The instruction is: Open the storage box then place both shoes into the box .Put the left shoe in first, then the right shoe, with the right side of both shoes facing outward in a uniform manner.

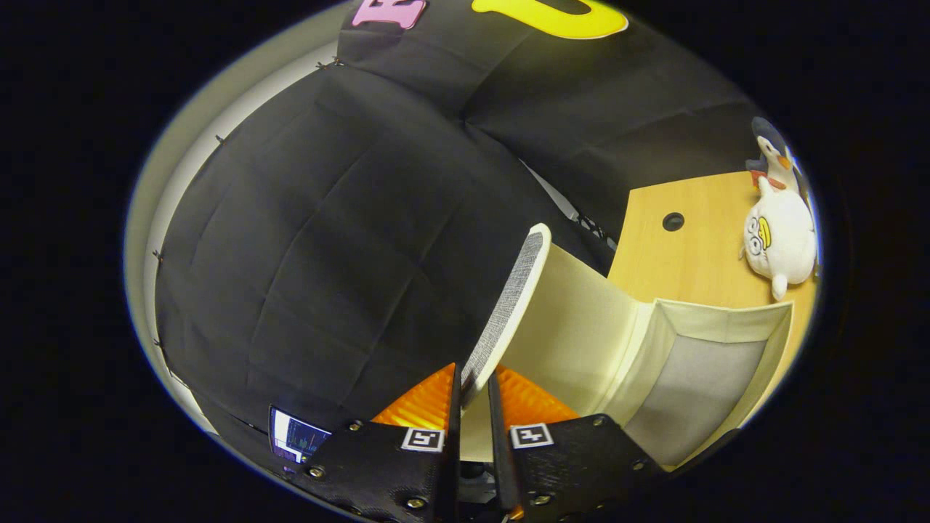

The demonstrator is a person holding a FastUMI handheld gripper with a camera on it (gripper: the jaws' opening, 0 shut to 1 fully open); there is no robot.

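While the storage box point(697, 363) is seen lying open on the wooden table point(697, 247), its lid point(508, 312) is pinched at the lower edge between the two fingers point(454, 407) of the gripper point(472, 399), which are drawn close together on the thin grey panel. The lid is held tilted up, its long axis running from the fingertips up and away towards the booth's black cloth wall, with the cream lining turned to the box. The box cavity lies just beyond and to the right of the fingers. A plush toy point(781, 232) rests on the table well past the box. No shoes can be made out. The opening step is judged nearly complete; the lid is likely to be swung further back along its hinge side before release.
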